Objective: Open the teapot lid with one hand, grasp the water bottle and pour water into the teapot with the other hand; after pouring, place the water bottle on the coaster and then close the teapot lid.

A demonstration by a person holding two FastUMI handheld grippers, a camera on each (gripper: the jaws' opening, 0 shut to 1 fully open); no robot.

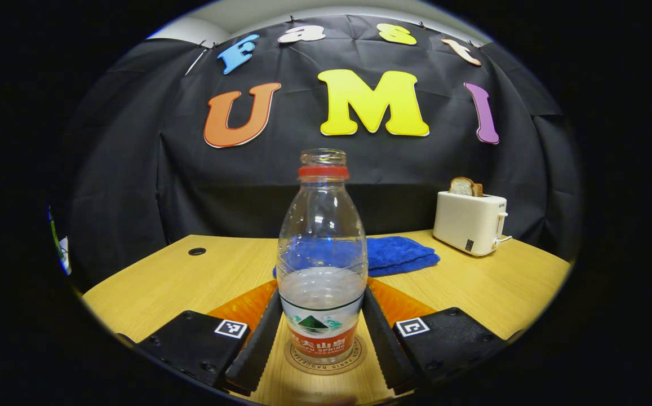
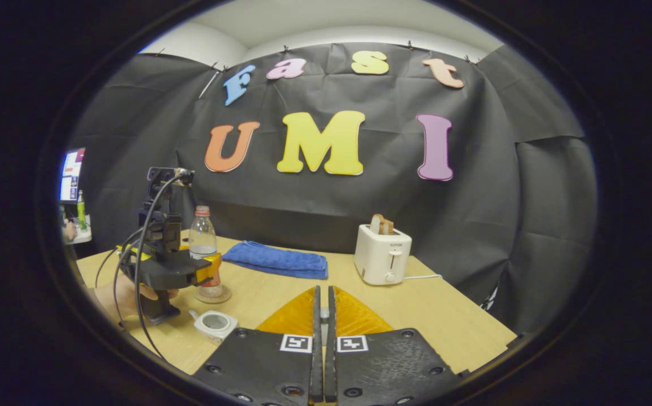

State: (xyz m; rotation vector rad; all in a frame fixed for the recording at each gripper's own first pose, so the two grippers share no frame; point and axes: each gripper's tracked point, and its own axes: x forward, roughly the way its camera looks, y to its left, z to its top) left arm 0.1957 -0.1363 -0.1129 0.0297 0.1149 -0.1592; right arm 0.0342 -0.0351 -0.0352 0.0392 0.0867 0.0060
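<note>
Step in hand: the water bottle stands upright on the coaster, so I judge that the pouring is done and the placing is at its end; the closing of the lid is not yet done.
Left tool: its two fingers stand on both sides of the bottle's lower part, very close to the label. If they press or are just let go, I cannot tell. From the right gripper view, the left tool is around the bottle near its base, with a hand under it.
Bottle: no cap on it, a little water in the lower part.
Teapot: it sits on the desk in front of the coaster, near the left tool. It is open at the top, I see inside it.
Right tool: the fingers are closed nearly together, and a small thing is pinched at the tips. I think it is the lid knob, but it is too small to be sure.
Next move: the left tool should open and draw back without tipping the bottle; the right tool must then travel to the teapot and lower the lid straight on the opening.
Other things: a blue cloth and a toaster are behind, well apart.
</note>
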